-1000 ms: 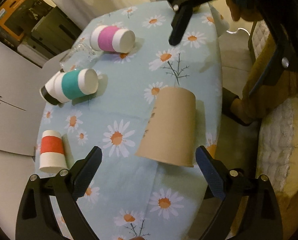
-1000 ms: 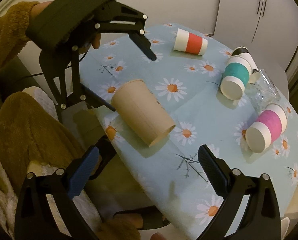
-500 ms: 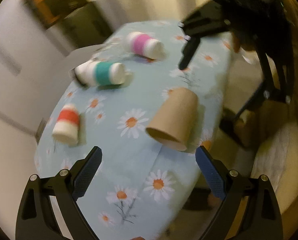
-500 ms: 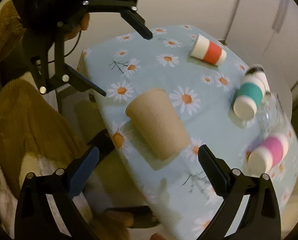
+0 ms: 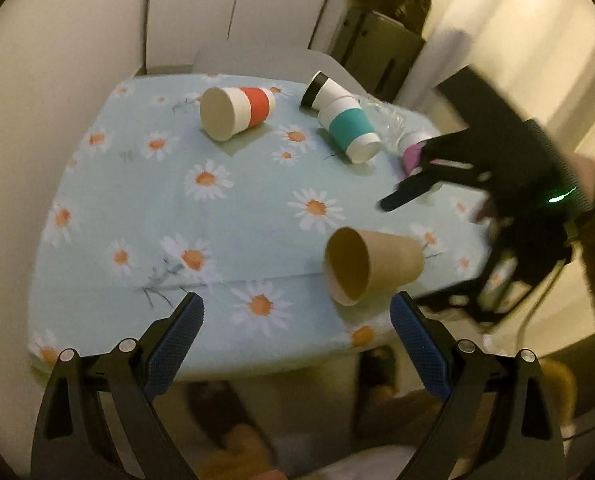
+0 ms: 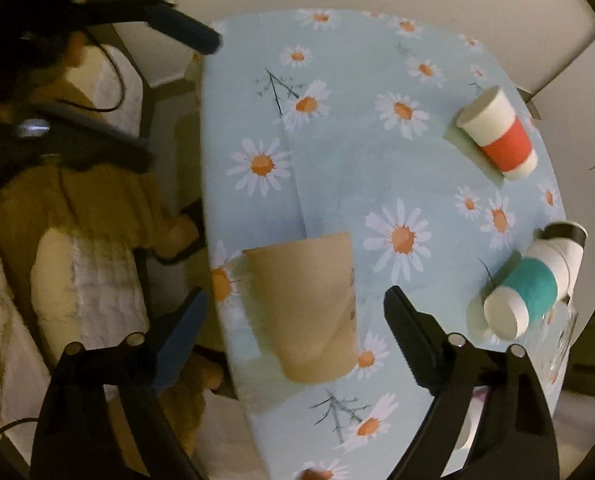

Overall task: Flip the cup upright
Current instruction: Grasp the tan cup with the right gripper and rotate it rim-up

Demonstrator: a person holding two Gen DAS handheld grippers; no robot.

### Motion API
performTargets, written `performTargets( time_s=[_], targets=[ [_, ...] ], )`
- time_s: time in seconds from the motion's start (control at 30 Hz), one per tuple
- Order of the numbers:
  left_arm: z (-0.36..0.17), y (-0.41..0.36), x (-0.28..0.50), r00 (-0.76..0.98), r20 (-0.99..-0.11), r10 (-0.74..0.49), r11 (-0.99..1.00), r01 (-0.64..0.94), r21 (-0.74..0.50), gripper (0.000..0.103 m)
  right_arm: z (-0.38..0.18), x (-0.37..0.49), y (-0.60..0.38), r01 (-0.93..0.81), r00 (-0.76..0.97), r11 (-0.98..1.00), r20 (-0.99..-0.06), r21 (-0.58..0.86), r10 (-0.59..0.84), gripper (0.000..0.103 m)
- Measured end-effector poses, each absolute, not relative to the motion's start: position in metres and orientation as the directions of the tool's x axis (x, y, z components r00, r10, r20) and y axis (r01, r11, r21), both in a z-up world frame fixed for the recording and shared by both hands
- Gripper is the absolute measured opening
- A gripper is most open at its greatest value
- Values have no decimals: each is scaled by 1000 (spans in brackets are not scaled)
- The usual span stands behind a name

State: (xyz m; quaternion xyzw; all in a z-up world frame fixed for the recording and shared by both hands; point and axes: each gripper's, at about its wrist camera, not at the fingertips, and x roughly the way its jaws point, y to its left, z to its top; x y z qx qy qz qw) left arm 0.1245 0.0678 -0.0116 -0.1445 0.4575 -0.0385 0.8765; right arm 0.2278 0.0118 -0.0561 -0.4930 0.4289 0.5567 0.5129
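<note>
A plain brown paper cup lies on its side near the table's edge, its open mouth facing the left wrist camera. In the right wrist view the brown cup lies between my right fingers, just beyond the tips. My left gripper is open and empty, just short of the cup. My right gripper is open and empty, close over the cup; it shows in the left wrist view above the table's right side.
The table has a light blue daisy cloth. On their sides lie a red-banded cup, a teal-banded cup nested with a black-rimmed cup, and a pink-banded cup. A clear glass lies by them.
Both grippers swung around the table; the left wrist view now faces the brown cup's open mouth. The right gripper moved down close to the cup. The cup lies where it was.
</note>
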Motion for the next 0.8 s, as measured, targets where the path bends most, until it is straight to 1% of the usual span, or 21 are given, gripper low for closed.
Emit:
performTargets(
  time_s=[0.03,0.1,0.2,0.37,0.43,0.5,0.67,0.8],
  targets=[
    [-13,67,124,579,-793,-191,956,-73,-284,92,-60,228,16,-993,10,-113,-991,-25,131,77],
    [-18,63,121,573,-798,-184,958,-78,-277,92,-66,228,20,-991,7,-130,-994,-22,111,76],
    [-30,59,123,546,-804,-238,944,-66,-324,92,-73,227,24,-988,3,-153,-997,-14,74,74],
    [-43,49,122,517,-807,-286,936,-32,-352,92,-85,229,33,-987,-11,-158,-1000,7,28,71],
    [-46,48,121,513,-806,-295,934,-24,-357,92,-90,227,36,-986,-11,-165,-1000,9,13,64],
    [-48,48,120,511,-806,-299,933,-23,-360,92,-92,228,37,-987,-25,-157,-1000,23,11,64],
    [-52,45,119,504,-803,-317,928,-9,-371,92,-83,238,38,-991,-35,-131,-999,30,35,61],
    [-51,42,118,515,-793,-325,926,4,-376,92,-56,247,29,-998,-22,-60,-991,14,131,61]
  ],
)
